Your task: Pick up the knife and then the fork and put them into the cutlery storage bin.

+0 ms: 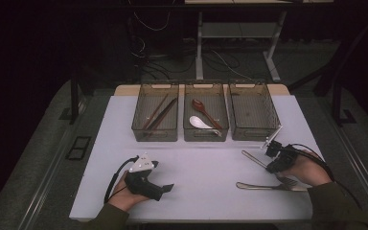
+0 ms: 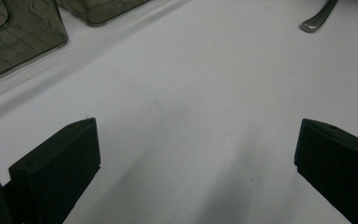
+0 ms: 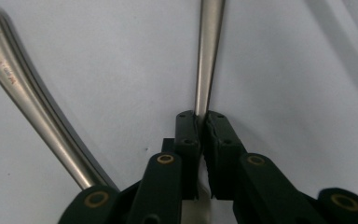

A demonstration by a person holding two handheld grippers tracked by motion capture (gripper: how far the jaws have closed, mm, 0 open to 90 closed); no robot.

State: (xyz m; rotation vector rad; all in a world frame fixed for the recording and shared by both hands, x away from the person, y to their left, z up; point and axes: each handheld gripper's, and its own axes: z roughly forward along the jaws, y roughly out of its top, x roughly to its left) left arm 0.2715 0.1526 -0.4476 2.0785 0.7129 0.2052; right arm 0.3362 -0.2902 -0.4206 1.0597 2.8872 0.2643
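Clamped between the right tool's jaws: a steel handle.

The high view looks forward and down from the person's side onto the whole table, far enough to take in three bins at its back and the floor beyond. The left gripper view sits low and close over the tabletop, looking along it past two bin corners to a handle tip. The right gripper view is nearest of all, pressed against two metal handles that the high view shows at its right.
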